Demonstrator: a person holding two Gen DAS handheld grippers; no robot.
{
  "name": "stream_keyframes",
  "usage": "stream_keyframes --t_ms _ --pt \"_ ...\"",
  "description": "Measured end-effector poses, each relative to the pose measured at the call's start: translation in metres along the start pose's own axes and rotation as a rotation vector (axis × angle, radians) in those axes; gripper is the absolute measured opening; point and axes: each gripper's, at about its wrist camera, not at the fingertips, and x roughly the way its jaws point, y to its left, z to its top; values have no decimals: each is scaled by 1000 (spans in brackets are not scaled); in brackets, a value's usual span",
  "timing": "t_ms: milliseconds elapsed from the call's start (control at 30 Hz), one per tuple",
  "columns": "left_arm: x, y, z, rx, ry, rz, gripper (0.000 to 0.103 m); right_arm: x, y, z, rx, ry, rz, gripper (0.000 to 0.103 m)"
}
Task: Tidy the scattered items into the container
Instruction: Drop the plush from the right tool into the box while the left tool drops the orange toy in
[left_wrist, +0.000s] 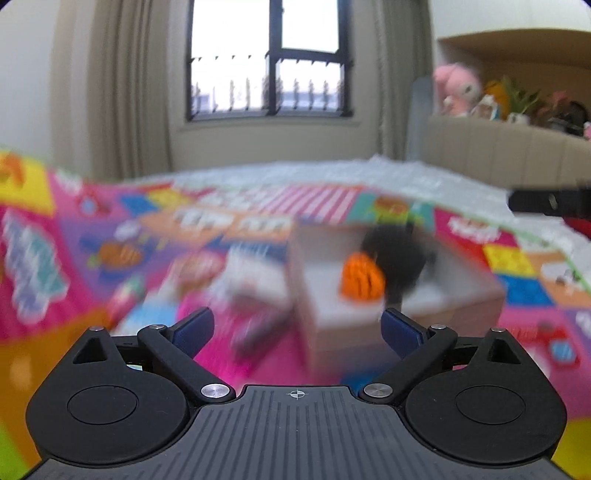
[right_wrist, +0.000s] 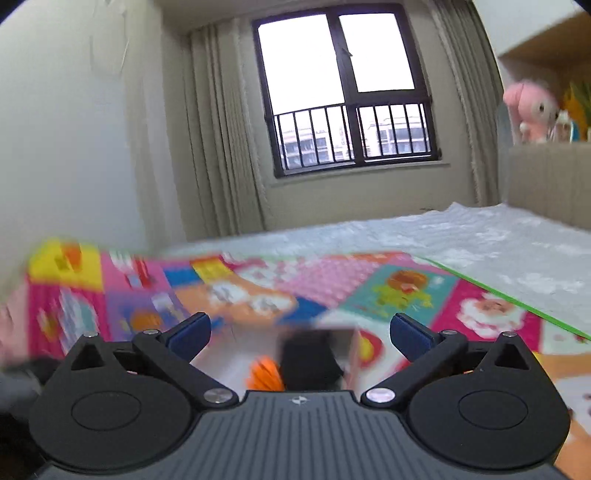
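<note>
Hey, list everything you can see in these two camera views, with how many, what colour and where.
Container: one, pale open box, on the play mat, ahead of the left gripper.
Orange item: one, orange, inside the container; blurred.
Black item: one, black, inside the container beside the orange item; blurred.
Play mat: one, multicoloured, on the bed.
Blurred things: count unclear, white and dark, on the mat left of the container.
Bed cover: one, white, beyond the mat.
Window: one, dark frame, far wall.
Curtains: beige, both sides of the window.
Plush toy: one, pink, shelf at right.
Left gripper: one, black, blue pads, open.
Right gripper: one, same, open above the container.
</note>
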Motion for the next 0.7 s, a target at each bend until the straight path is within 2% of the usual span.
stream_keyframes --t_ms 100,233,400,500,600,700 --pt "-10 15 -26 -11 41 54 101 -6 22 -39 -32 100 22 103" --pt "-17 39 -47 -55 80 119 103 -7 41 -73 36 232 102 103" --pt "-21 62 -62 -142 121 145 103 9 58 -91 160 361 163 103" --pt "-24 73 -70 -204 112 126 103 20 61 -102 226 424 145 103" --pt "-23 77 -74 -239 85 111 103 25 73 -104 175 451 107 103" --pt "-23 77 -75 -246 74 109 103 30 90 -99 34 492 77 103"
